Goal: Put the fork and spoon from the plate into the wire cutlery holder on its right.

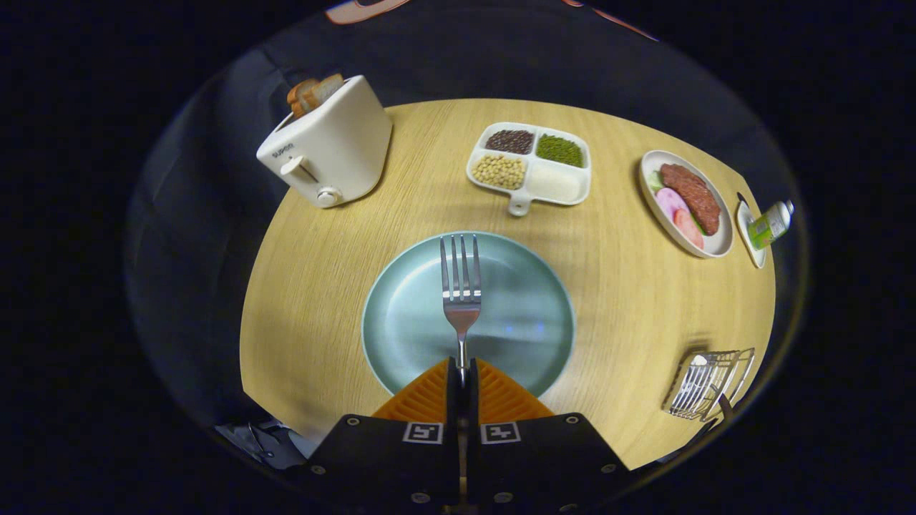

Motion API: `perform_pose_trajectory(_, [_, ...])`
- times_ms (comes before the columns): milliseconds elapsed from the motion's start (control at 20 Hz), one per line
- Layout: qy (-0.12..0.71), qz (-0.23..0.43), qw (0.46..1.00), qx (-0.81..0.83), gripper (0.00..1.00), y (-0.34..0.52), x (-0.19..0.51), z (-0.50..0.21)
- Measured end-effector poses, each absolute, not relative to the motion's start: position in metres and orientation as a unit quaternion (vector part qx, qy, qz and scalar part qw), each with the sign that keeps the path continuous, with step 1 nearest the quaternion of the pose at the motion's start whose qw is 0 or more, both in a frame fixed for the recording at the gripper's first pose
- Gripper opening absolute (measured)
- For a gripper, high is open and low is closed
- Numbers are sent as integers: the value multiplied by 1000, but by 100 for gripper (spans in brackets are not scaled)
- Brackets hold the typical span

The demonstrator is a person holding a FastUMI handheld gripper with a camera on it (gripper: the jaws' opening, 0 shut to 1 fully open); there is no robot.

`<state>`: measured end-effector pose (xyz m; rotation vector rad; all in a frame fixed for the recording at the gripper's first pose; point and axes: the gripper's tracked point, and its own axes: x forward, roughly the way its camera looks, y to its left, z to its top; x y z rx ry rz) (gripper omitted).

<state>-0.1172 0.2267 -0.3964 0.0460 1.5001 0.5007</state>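
- Gripper (pixel 462 372): I read the fingers as pressed together on the handle of the fork (pixel 461 290), pinching it; tines point straight ahead, out over the plate (pixel 401 315).
- From this view I cannot tell whether the fork hangs clear of the plate or touches it.
- Spoon: I cannot pick one out on the plate. Something pale lies in the wire cutlery holder (pixel 708 383), too small to name.
- Holder stands well off to the right of the fingers, near the table edge — a long sideways carry by my judgement.
- Risk: the pinch is low on a thin, smooth handle, so the heavy tine end could pivot and droop during the swing.
- Risk: tines could catch a wire on the way down and nudge the light holder toward the edge.
- Risk: a loosened pinch mid-carry would drop the fork onto the table.
- Surface: round, pale wood-grain table (pixel 308 286), matte and level.
- Beyond the plate: toaster (pixel 329 146) with bread to the left, divided dish (pixel 531 166) of beans and grains straight ahead, meat plate (pixel 687 202) and small bottle (pixel 771 224) on the right — all well apart from the carry path.
- Room: dark cloth on all sides, light falling on the table.
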Motion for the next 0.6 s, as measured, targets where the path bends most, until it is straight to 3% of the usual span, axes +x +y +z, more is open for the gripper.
perform_pose_trajectory(600, [660, 54, 745, 83, 5, 2, -133, -358])
